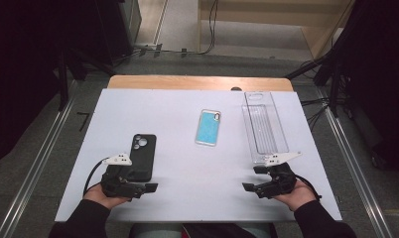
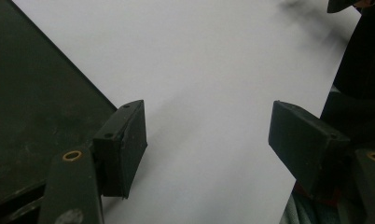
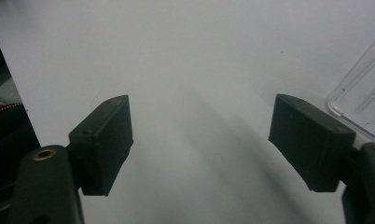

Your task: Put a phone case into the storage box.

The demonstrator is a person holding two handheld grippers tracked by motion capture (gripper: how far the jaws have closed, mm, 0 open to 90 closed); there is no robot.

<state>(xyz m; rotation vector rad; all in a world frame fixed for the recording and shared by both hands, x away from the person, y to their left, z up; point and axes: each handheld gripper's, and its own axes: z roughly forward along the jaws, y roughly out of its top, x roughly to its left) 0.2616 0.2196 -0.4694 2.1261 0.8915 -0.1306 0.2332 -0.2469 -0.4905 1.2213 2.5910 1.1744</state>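
A black phone [image 1: 143, 154] lies camera side up at the table's front left. In the left gripper view its dark surface [image 2: 31, 93] fills the left side. My left gripper [image 1: 145, 183] rests just in front of the phone's near end, pointing right, open [image 2: 209, 135] over bare white table. A light-blue phone case [image 1: 208, 127] lies mid-table. A clear plastic tray [image 1: 264, 126] lies at the right, and its corner [image 3: 363, 93] shows beside my right gripper's jaw. My right gripper [image 1: 252, 179] sits in front of the tray, pointing left, open [image 3: 202, 140] and holding nothing.
The white table top [image 1: 187, 168] has free room between the two grippers. The front edge is close behind both hands. A wooden strip [image 1: 197, 82] runs along the far edge. The person's dark sleeve [image 2: 363, 60] shows at the right of the left gripper view.
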